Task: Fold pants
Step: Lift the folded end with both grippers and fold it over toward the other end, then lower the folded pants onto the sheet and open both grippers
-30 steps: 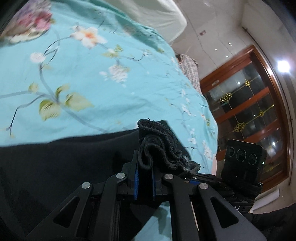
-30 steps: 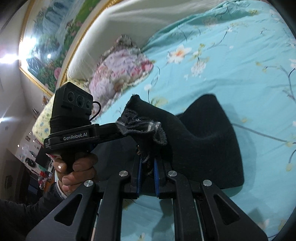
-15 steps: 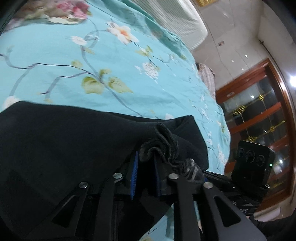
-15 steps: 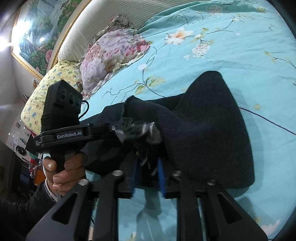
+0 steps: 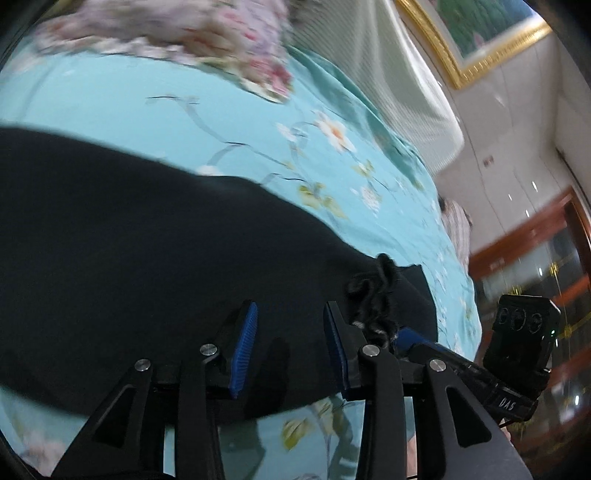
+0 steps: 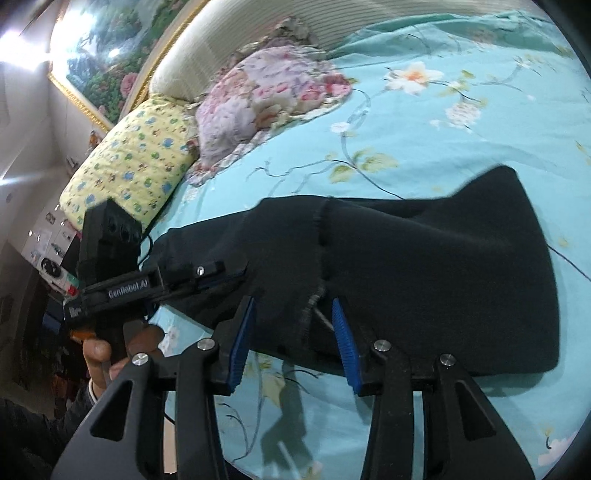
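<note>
The black pants (image 6: 424, 273) lie folded over on the turquoise flowered bedspread (image 6: 424, 147); they also fill the left wrist view (image 5: 129, 251). My left gripper (image 5: 291, 332) is open and empty just above the pants' near edge, with the frayed hem (image 5: 373, 295) lying beside its right finger. My right gripper (image 6: 293, 325) is open and empty over the near edge, with a seam and frayed edge (image 6: 314, 291) lying between its spread fingers. Each gripper shows in the other's view, the left one (image 6: 122, 280) and the right one (image 5: 517, 354).
A pink flowered pillow (image 6: 266, 92) and a yellow patterned pillow (image 6: 136, 155) lie at the head of the bed by the padded headboard (image 6: 258, 33). A framed painting (image 6: 103, 51) hangs above. A wooden door frame (image 5: 554, 236) stands beyond the bed's far side.
Both grippers have opened and let go of the bunched pants hem. The fabric has dropped flat onto the lower layer on the bed.
</note>
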The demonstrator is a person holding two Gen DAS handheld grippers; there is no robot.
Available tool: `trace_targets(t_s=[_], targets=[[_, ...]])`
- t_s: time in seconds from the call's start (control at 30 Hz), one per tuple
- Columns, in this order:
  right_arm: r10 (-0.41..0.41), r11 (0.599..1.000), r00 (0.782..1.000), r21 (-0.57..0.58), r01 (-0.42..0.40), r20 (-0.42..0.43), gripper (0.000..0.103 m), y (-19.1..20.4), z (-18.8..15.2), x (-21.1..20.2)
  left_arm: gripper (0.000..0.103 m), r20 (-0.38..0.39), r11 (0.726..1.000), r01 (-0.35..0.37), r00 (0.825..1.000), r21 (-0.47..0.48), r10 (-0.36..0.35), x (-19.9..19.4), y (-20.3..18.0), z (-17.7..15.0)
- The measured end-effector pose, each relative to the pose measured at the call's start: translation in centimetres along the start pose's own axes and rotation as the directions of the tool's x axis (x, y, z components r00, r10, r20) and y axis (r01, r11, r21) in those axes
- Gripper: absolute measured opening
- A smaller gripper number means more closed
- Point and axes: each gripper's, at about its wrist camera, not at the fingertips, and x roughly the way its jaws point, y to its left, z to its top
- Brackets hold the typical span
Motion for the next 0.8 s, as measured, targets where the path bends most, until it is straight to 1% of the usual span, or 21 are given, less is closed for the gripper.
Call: trace_targets(t_s=[0.1,0.23,0.3,0.4,0.43,0.5,0.6,0.63,0.7,0.8], targets=[[0.013,1.000,1.000,-0.023,-0.013,-0.007,0.044,1.0,0.4,0.5,0.037,0.053,0.998,-0.031,0.998,-0.047,0.033,-2.0,1.2,-0.8],[0.031,0.998,0.999,-0.045,-0.032,-0.020,0.044,2.0,0.9,1.3,0.037,0.119,0.993,-0.061,0.990,-0.097,0.072,-4.7,2.6,-2.2],[0.038,0.997,0.999,-0.063,-0.040,-0.029,0.044,2.6,1.1,1.8,0.040,0.147,0.990,-0.086,0.984,-0.112,0.102,-5.8,2.9,-2.6],[0.055,0.994,0.997,-0.091,-0.059,-0.048,0.044,3.8,1.5,2.8,0.041,0.197,0.981,-0.112,0.970,-0.158,0.143,-8.3,4.4,-3.4],[0.059,0.993,0.997,-0.098,-0.064,-0.053,0.044,4.1,1.6,3.1,0.042,0.216,0.976,-0.122,0.963,-0.181,0.160,-9.1,4.8,-3.7],[0.068,0.990,0.995,-0.118,-0.076,-0.067,0.044,4.9,1.8,3.8,0.050,0.248,0.962,-0.149,0.947,-0.229,0.206,-10.6,5.6,-4.3],[0.082,0.984,0.992,-0.151,-0.095,-0.095,0.045,6.2,2.2,4.9,0.055,0.276,0.944,-0.170,0.928,-0.284,0.251,-12.2,6.8,-4.8],[0.085,0.981,0.991,-0.164,-0.101,-0.102,0.045,6.7,2.4,5.3,0.055,0.282,0.933,-0.172,0.922,-0.315,0.265,-12.8,7.5,-5.0],[0.092,0.976,0.989,-0.187,-0.112,-0.114,0.047,7.5,2.7,6.0,0.055,0.289,0.919,-0.160,0.917,-0.362,0.274,-13.6,8.7,-5.1],[0.102,0.966,0.986,-0.226,-0.130,-0.131,0.047,8.9,3.4,7.1,0.055,0.286,0.896,-0.144,0.916,-0.421,0.281,-14.3,10.5,-5.0]])
